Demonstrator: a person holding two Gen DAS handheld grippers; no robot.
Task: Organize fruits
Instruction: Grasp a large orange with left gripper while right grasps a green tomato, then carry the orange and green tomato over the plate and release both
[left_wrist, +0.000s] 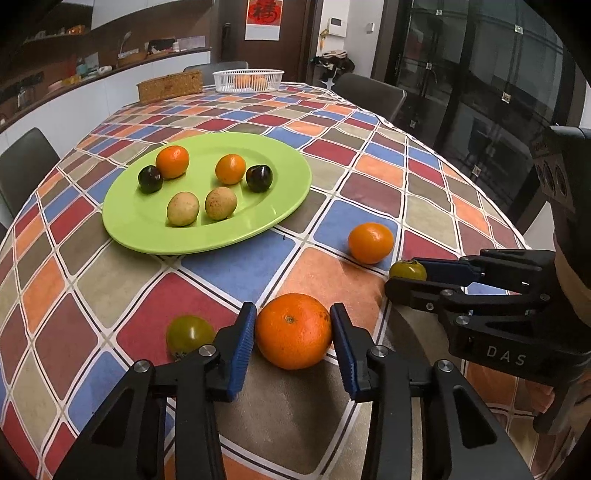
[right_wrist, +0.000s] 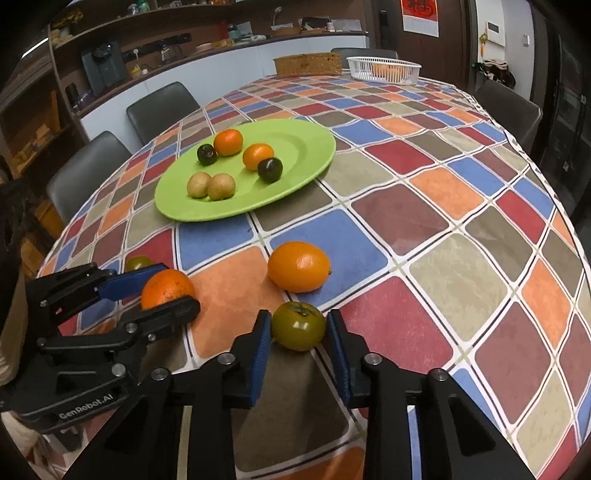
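Lying under everything: chequered tablecloth (left_wrist: 240, 266). Holding six small fruits at mid-table: green plate (left_wrist: 280, 206). Clamping the large orange (left_wrist: 293, 330) near the table's near edge: left gripper (left_wrist: 293, 345). Pinching the green persimmon (right_wrist: 298, 325) just beside: right gripper (right_wrist: 298, 341).

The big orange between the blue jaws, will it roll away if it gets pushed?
Probably yes: the big orange is round and sits loose on the flat tablecloth. It looks firm, so it likely won't squash. Its dimpled skin should grip fairly well.
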